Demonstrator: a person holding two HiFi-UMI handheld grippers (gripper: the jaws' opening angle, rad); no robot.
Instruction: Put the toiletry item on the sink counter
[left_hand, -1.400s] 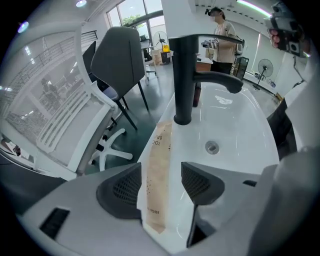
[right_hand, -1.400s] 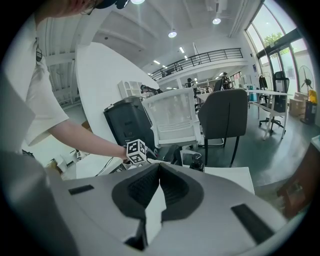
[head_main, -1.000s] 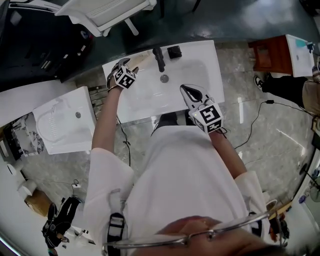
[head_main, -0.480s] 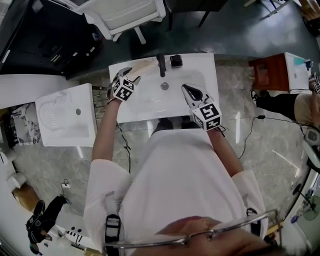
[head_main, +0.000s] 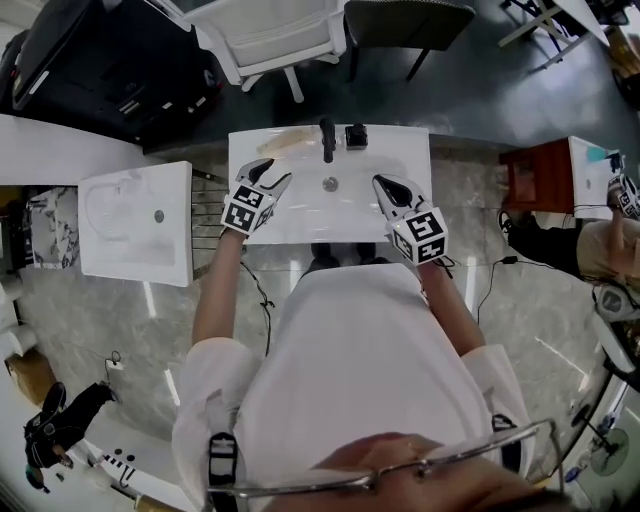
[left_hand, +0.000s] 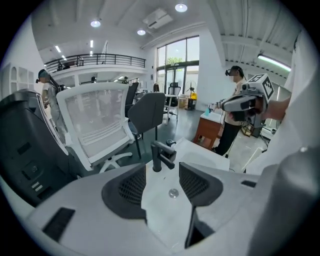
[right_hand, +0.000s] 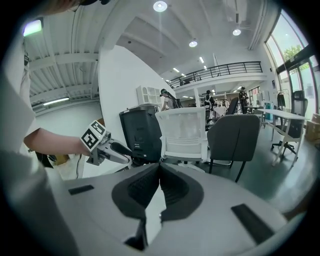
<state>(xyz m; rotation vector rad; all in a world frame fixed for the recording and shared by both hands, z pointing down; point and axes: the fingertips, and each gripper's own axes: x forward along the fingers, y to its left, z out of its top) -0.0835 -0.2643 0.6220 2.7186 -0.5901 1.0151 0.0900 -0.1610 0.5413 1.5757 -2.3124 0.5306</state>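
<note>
The toiletry item (head_main: 285, 140), a tan elongated pack, lies on the white sink counter (head_main: 410, 150) at the back left, beside the black faucet (head_main: 326, 140). My left gripper (head_main: 272, 172) hovers over the basin's left part, apart from the item. Its jaws are wide and closing, with nothing between them. In the left gripper view (left_hand: 162, 172) only the faucet (left_hand: 159, 155) and the drain (left_hand: 173, 192) show through the gap. My right gripper (head_main: 380, 183) hangs over the basin's right side, shut and empty, its tips meeting in the right gripper view (right_hand: 160, 167).
A small black object (head_main: 355, 135) sits right of the faucet. A second white basin (head_main: 135, 220) stands to the left. Behind the counter are a white chair (head_main: 270, 35) and a dark chair (head_main: 405, 20). A red-brown cabinet (head_main: 535, 175) and a person (head_main: 600, 240) are at the right.
My left gripper has drawn back from the tan item toward the basin's front. The item stays lying on the counter. The right gripper has barely moved.
</note>
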